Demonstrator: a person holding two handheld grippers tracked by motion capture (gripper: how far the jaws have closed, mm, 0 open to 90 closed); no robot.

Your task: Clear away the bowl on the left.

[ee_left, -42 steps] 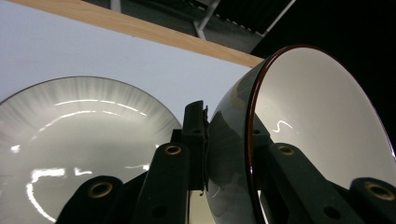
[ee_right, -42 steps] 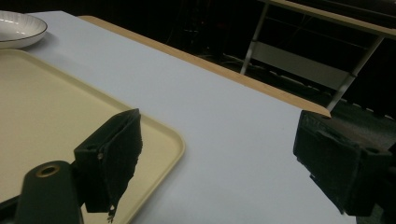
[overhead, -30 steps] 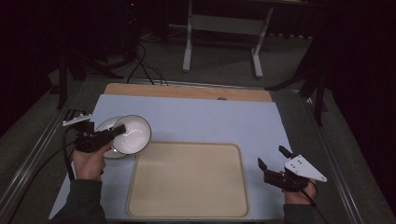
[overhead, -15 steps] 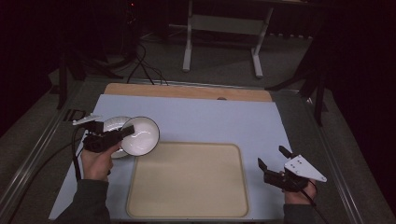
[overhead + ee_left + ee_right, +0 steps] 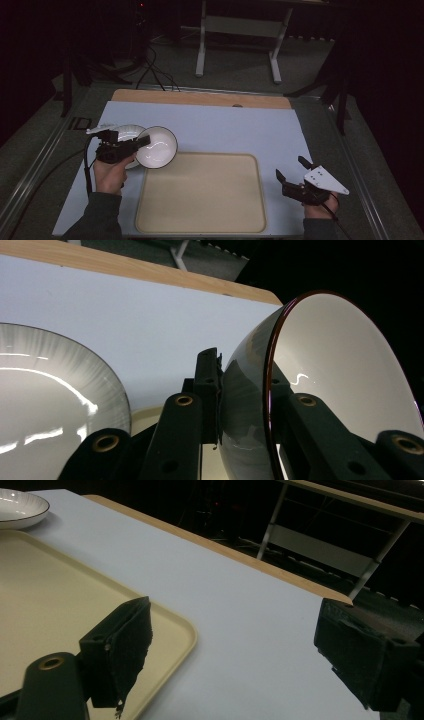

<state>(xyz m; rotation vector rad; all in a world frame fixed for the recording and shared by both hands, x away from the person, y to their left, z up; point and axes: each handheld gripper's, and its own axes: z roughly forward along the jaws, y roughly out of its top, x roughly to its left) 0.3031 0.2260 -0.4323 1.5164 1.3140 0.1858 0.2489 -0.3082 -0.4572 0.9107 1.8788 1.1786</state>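
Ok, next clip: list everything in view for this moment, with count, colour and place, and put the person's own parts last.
Bowl: 1, white inside with a dark rim, tilted and lifted over the tray's far left corner, clamped at its rim.
Plate: 1, white with a thin dark rim, on the mat left of the tray.
Tray: 1, cream, near middle of the mat, nothing on it.
Mat: 1, pale blue, covering the table.
Table: 1, wooden edge showing along the far side.
Stand: 1, pale metal, on the floor beyond the table.
Left gripper: 1, black, shut on the bowl's rim.
Right gripper: 1, black with a grey plate, jaws open, right of the tray.
Hands: 2, each holding one gripper.
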